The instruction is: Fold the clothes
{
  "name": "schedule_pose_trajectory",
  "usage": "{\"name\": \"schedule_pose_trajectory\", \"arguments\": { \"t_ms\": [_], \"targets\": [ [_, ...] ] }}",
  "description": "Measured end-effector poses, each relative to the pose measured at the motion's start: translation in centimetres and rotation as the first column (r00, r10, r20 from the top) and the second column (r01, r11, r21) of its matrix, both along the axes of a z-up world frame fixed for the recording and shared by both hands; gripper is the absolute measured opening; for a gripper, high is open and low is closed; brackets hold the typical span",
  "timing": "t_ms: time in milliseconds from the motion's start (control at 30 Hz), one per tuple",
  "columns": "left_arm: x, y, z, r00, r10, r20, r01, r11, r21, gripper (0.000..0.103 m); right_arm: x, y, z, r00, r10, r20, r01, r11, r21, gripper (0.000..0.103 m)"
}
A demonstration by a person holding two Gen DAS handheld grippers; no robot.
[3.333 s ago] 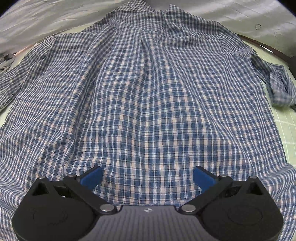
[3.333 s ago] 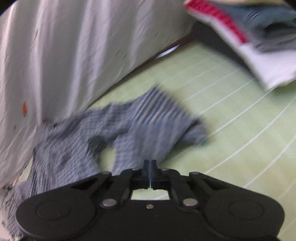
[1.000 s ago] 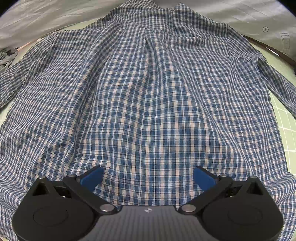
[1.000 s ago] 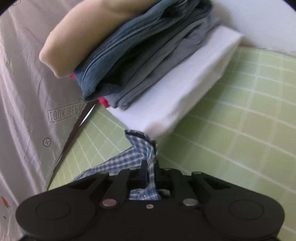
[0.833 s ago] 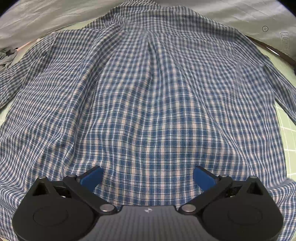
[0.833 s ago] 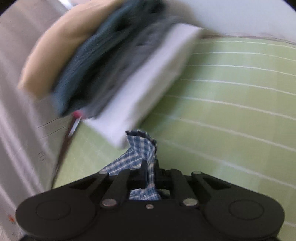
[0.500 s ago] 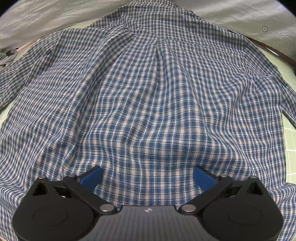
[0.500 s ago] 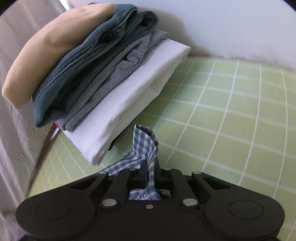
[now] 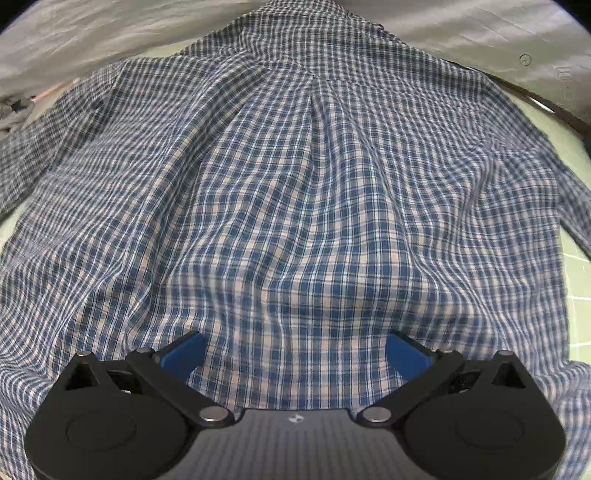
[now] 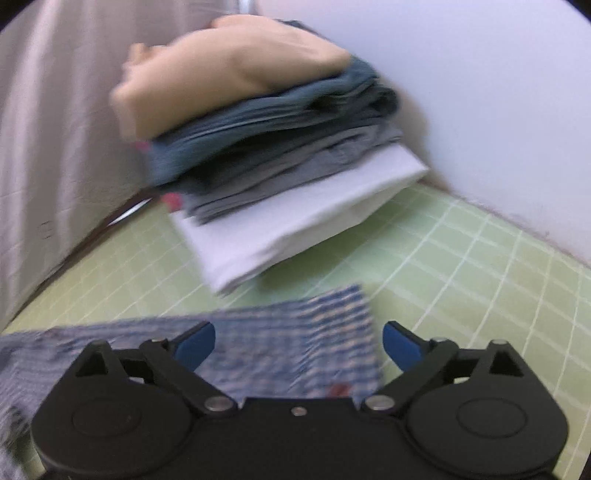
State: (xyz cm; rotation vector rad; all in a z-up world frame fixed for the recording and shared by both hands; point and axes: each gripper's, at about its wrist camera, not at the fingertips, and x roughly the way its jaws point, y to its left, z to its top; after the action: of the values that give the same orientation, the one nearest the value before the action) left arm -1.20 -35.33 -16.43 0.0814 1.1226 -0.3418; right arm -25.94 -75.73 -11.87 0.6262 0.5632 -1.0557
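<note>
A blue and white checked shirt [image 9: 295, 192] lies spread back-up on the green grid mat, collar at the far end. My left gripper [image 9: 295, 350] hovers open over its lower hem, blue fingertips wide apart with cloth below them. In the right wrist view the shirt's sleeve cuff [image 10: 295, 332] lies flat on the mat, blurred. My right gripper [image 10: 297, 341] stands open just above it, nothing held between its fingers.
A stack of folded clothes [image 10: 266, 147], tan on top, then blue, grey and white, sits on the green mat [image 10: 480, 277] beyond the cuff, against a white wall. A grey sheet [image 9: 92, 33] hangs behind the shirt. Bare mat shows at the right [image 9: 576, 288].
My right gripper was shut on the sleeve cuff and carried it outward to the right; now it has opened and the cuff lies flat on the mat. The left gripper has barely moved.
</note>
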Motion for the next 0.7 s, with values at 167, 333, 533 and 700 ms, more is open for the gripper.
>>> {"name": "schedule_pose_trajectory", "arguments": {
  "t_ms": [167, 333, 533, 700],
  "targets": [
    [-0.9, 5.0, 2.1, 0.994, 0.096, 0.055, -0.093, 0.994, -0.051, 0.103, 0.5, 5.8, 0.3, 0.985, 0.172, 0.024, -0.172, 0.985, 0.019, 0.102],
    [-1.2, 14.8, 4.2, 0.96, 0.233, 0.153, -0.237, 0.972, 0.009, 0.103, 0.9, 13.3, 0.1, 0.957, 0.28, 0.08, -0.284, 0.958, 0.034, 0.103],
    [0.1, 27.6, 3.9, 0.922, 0.359, 0.143, -0.371, 0.926, 0.072, 0.103, 1.2, 22.0, 0.0, 0.908, 0.39, 0.156, -0.401, 0.915, 0.046, 0.103],
    [1.5, 34.1, 2.6, 0.923, 0.382, 0.041, -0.382, 0.924, -0.012, 0.091, 0.0, 25.9, -1.0, 0.917, 0.317, 0.241, -0.355, 0.926, 0.13, 0.103]
  ]
}}
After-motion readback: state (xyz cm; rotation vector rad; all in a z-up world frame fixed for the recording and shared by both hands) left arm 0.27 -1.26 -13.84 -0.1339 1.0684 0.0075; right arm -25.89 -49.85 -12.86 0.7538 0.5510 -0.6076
